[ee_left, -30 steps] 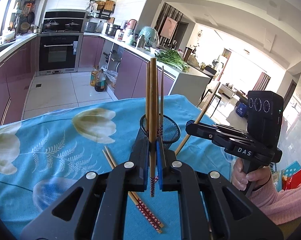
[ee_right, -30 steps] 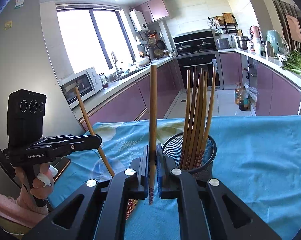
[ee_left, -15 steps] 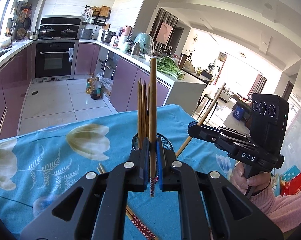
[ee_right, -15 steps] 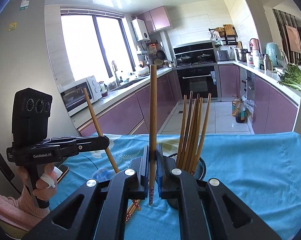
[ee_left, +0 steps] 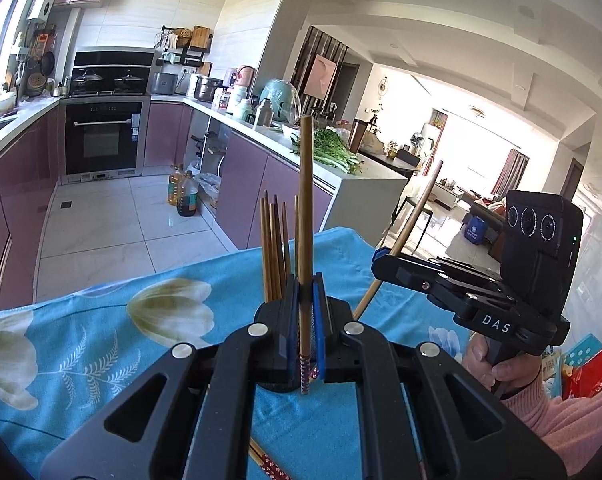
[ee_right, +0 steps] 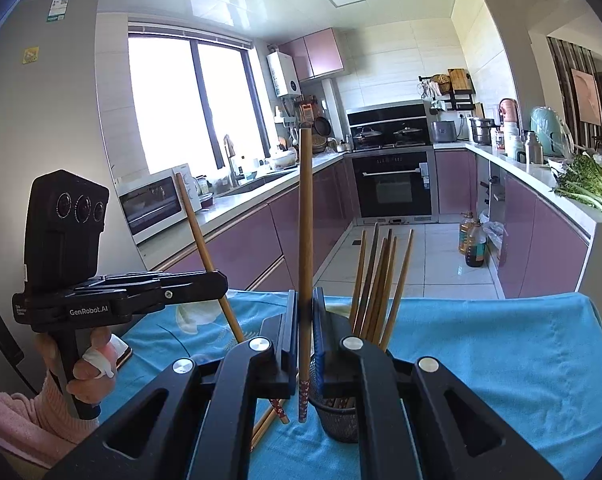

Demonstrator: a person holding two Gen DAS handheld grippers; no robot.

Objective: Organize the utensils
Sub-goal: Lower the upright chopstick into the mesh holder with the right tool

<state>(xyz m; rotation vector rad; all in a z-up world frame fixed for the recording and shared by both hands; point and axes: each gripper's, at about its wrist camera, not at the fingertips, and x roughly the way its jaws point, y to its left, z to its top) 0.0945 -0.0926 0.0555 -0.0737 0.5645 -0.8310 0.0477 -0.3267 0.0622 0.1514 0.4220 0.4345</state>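
My left gripper [ee_left: 305,300] is shut on a wooden chopstick [ee_left: 305,208], held upright above the blue cloth. Just behind it stand several chopsticks [ee_left: 275,248] in a black mesh holder, mostly hidden by my fingers. My right gripper [ee_right: 305,312] is shut on another upright chopstick [ee_right: 305,220]. The mesh holder [ee_right: 339,412] with several chopsticks [ee_right: 381,280] stands just right of it. Each gripper shows in the other's view, the right one [ee_left: 381,260] and the left one [ee_right: 221,280], each pinching a tilted chopstick.
Loose chopsticks lie on the blue floral tablecloth [ee_left: 101,352] under my grippers [ee_right: 277,408] [ee_left: 269,464]. The table's far edge drops to a tiled kitchen floor [ee_left: 113,220]. Purple cabinets and a counter with greens [ee_right: 585,188] stand beyond.
Both grippers have risen with their chopsticks, and both views have tilted up. The holder now sits lower and closer behind my fingers.
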